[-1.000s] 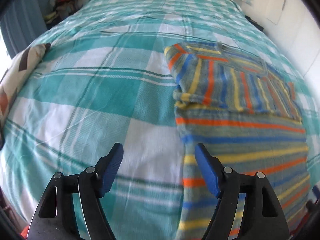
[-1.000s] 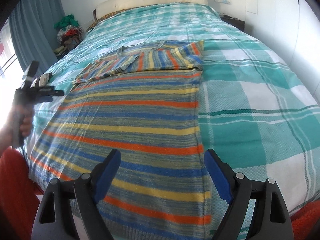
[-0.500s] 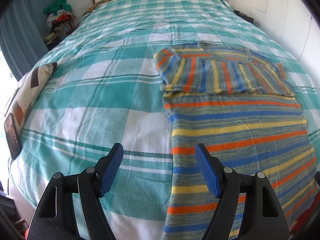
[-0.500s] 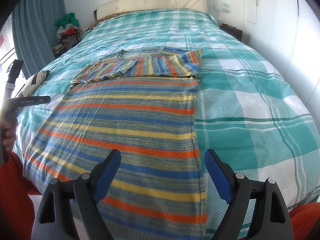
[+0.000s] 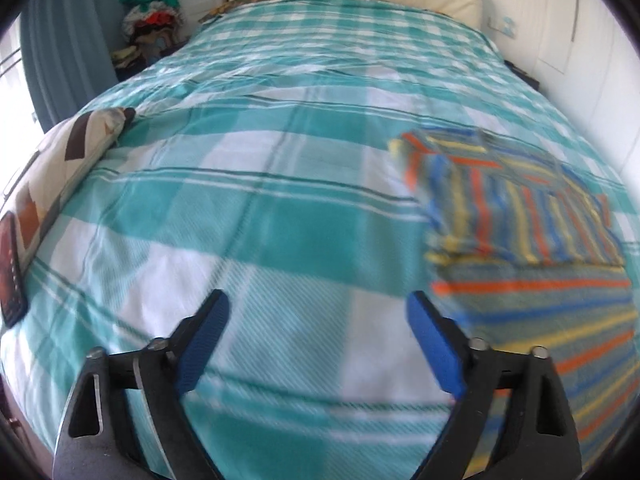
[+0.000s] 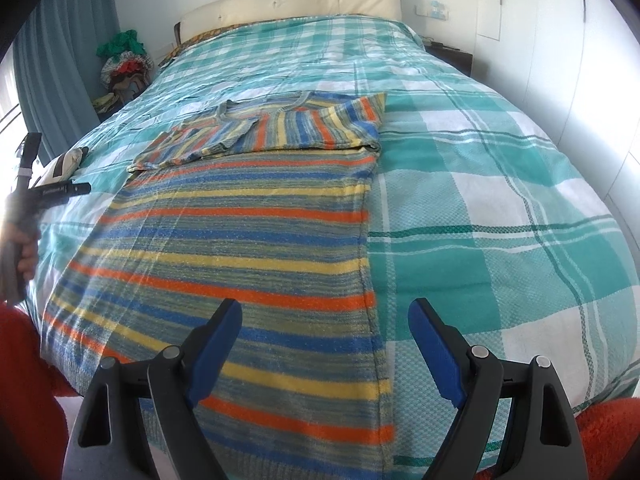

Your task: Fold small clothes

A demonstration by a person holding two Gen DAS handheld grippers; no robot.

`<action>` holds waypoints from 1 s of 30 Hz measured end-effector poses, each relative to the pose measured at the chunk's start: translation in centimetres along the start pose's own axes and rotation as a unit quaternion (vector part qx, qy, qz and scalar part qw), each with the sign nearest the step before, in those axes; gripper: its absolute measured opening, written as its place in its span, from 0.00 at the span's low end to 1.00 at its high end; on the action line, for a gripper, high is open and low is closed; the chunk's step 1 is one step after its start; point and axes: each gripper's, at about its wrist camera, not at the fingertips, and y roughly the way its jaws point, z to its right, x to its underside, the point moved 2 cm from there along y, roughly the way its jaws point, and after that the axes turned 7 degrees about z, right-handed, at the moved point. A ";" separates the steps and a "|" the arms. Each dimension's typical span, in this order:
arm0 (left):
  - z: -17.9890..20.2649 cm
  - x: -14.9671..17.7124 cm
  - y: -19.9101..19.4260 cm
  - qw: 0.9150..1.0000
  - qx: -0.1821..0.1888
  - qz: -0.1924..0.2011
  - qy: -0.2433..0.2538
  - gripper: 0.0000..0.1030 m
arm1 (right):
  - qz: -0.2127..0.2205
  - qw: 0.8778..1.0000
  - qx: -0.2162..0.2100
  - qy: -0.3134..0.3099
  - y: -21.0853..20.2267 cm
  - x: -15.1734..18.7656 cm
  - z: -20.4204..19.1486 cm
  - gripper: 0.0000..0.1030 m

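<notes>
Striped sweater (image 6: 248,236): lay flat on the checked bedspread (image 6: 500,200), sleeves folded across its chest.
Right gripper (image 6: 325,312): fingers wide, nothing held; the sweater's right edge ran beneath the gap.
Left gripper (image 5: 318,306): jaws had just been opening, stood wide and empty; sweater lay beyond its right finger.

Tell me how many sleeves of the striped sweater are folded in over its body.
2. One sleeve is folded in from the left edge of the striped sweater; the other sleeve is folded in from the right edge. Both lie near the collar.
</notes>
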 end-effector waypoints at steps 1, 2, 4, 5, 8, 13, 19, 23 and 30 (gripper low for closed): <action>-0.7 -0.1 1.3 1.000 -0.004 -0.011 -0.004 0.96 | -0.002 1.000 0.002 0.003 0.1 0.0 0.1 0.82; -1.5 0.0 3.0 0.999 -0.005 -0.036 -0.009 0.99 | -0.002 1.000 0.004 0.005 0.1 0.0 0.1 0.82; -2.6 1.4 6.2 0.996 -0.005 -0.093 -0.008 1.00 | -0.001 1.000 0.007 0.003 0.1 0.0 0.0 0.82; -2.8 1.9 6.2 0.998 0.011 -0.064 -0.009 1.00 | 0.000 1.000 0.008 0.002 0.1 0.0 0.0 0.82; -2.8 2.5 5.2 1.000 0.010 -0.023 -0.006 1.00 | 0.001 1.000 0.011 -0.001 0.1 0.0 0.0 0.82; -2.4 2.6 5.5 1.000 0.002 -0.027 0.002 1.00 | -0.005 1.000 0.008 0.003 0.5 0.1 0.2 0.82; -2.3 2.6 5.4 1.000 0.003 -0.027 0.000 1.00 | 0.002 1.000 0.004 0.019 0.3 -0.2 0.7 0.82; -2.3 2.6 5.4 1.000 0.003 -0.027 0.000 1.00 | -0.005 1.000 -0.003 0.025 1.0 -0.4 0.4 0.82; -2.4 2.6 5.4 1.000 0.003 -0.026 0.000 1.00 | 0.005 1.000 -0.006 -0.002 0.5 -0.5 -0.9 0.82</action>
